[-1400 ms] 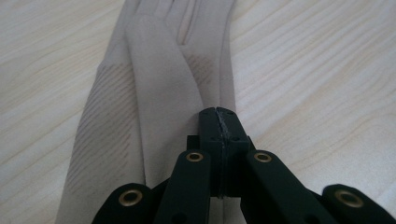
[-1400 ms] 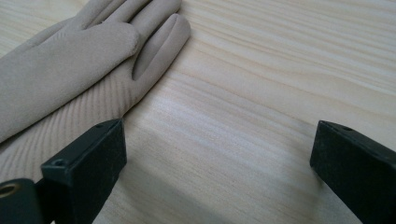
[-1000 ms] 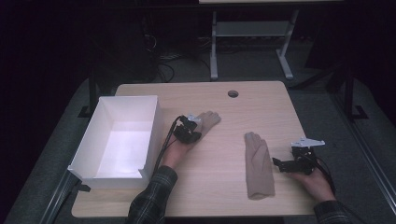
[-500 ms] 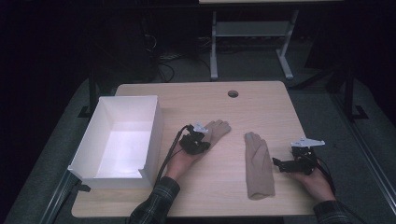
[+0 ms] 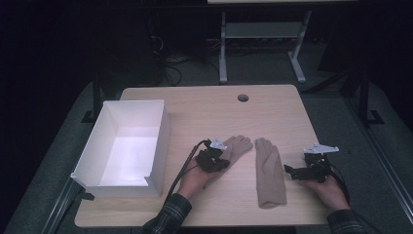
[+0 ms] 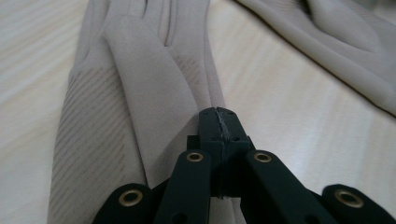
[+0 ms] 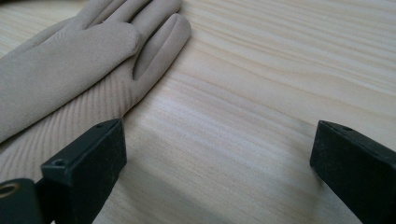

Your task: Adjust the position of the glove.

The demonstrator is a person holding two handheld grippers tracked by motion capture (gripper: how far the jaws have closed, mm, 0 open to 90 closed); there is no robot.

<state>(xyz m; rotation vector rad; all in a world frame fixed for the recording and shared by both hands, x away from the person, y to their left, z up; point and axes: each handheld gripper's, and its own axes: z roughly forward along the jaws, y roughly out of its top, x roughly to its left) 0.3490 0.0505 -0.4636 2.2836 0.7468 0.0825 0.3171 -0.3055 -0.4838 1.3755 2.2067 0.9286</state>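
Beige ribbed-knit glove (image 6: 116, 88) pinched flat in clenched left gripper (image 6: 219, 116); right gripper (image 7: 219, 154) gaping over grained wood table (image 7: 261, 70).

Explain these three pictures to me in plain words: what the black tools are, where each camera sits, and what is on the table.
A person holds a hand-operated gripper in each hand. One camera looks down from above; the other two ride on the grippers, looking along their black jaws.

On the wooden table lie two beige gloves and a white box.

The left gripper is shut, pinching the left glove near its cuff. The right gripper is open, holds nothing, and rests beside the right glove.
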